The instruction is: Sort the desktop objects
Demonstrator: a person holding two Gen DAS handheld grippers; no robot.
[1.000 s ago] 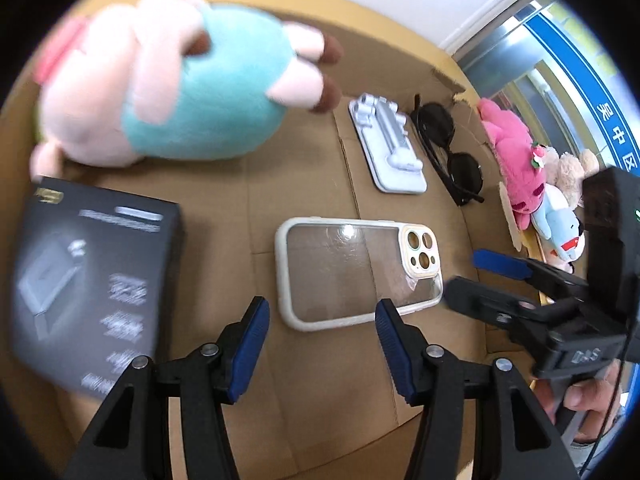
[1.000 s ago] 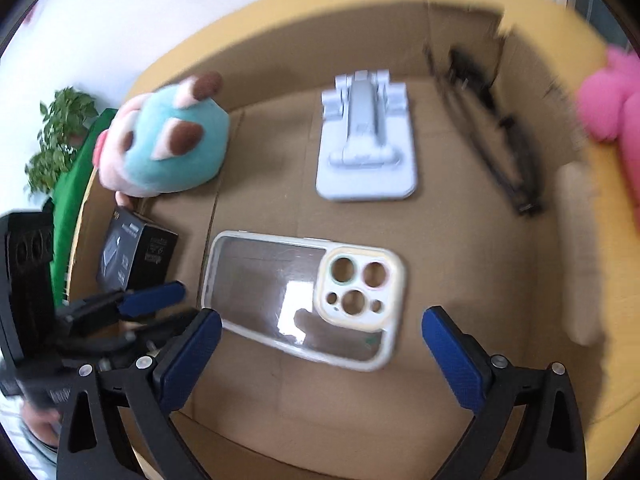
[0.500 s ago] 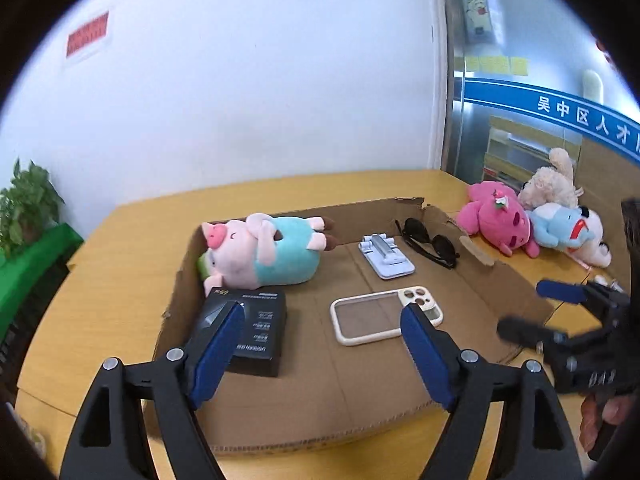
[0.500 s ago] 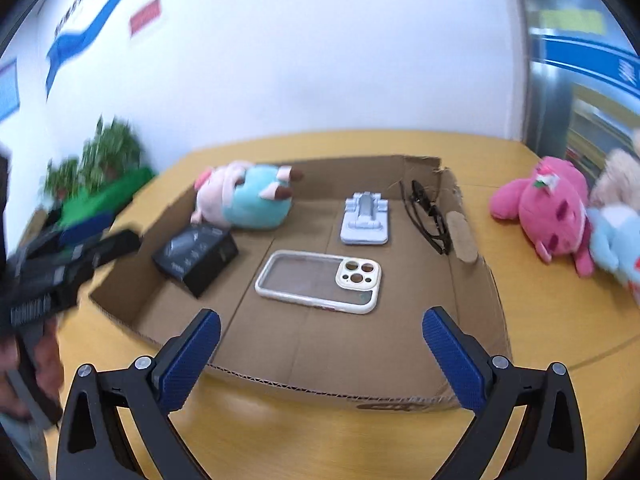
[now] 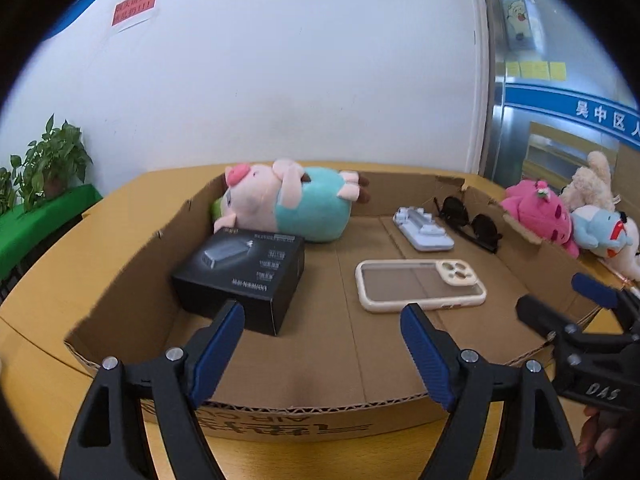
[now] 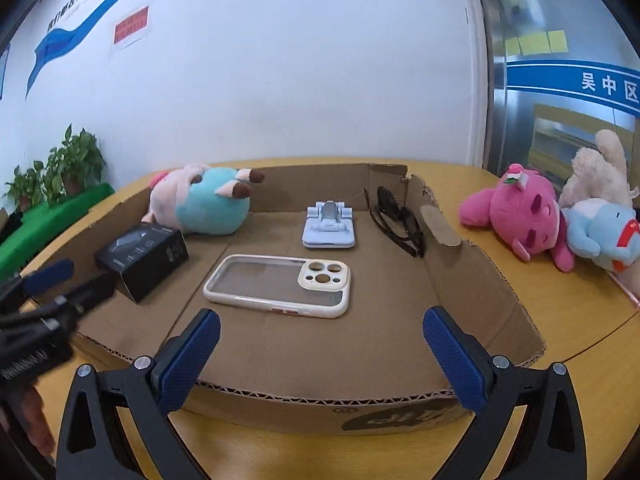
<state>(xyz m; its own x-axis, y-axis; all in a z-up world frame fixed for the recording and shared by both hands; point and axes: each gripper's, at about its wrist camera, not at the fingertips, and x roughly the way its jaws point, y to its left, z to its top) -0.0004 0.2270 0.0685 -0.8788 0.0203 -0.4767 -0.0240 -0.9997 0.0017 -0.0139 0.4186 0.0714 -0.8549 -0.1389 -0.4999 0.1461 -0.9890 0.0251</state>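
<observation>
Nearest: left gripper (image 5: 322, 330), blue-padded fingers spread wide, nothing between them, held over the near wall of the cardboard tray (image 5: 304, 412). Right gripper (image 6: 320, 334), fingers likewise wide apart and empty, over the same near wall; nothing stands between either gripper and the tray contents.

Tray floor, front: clear phone case (image 5: 420, 285) with cream rim, lying flat near the middle, camera cut-outs toward the right. Black product box (image 5: 240, 274) to its left, well apart from it, one corner toward the left gripper.

Tray floor, rear: pink pig plush (image 5: 288, 200) in a teal shirt, lying on its side along the back wall, just behind the black box and apparently touching its far edge. Pale blue folding phone stand (image 5: 423, 229) behind the case. Black sunglasses (image 5: 470, 224) just right of the stand, leaning against the torn right wall.

Outside the tray, on the yellow-wood table (image 6: 560, 320): magenta plush (image 6: 520, 216), pale blue plush (image 6: 600, 236) and cream plush (image 6: 596, 168), heaped together at right.

Far: potted plant (image 5: 52, 164) on a green surface at left; white wall.

View differences: the left wrist view shows the right gripper at its right edge; the right wrist view shows the left gripper at its left edge, and shows the plush heap in full.
</observation>
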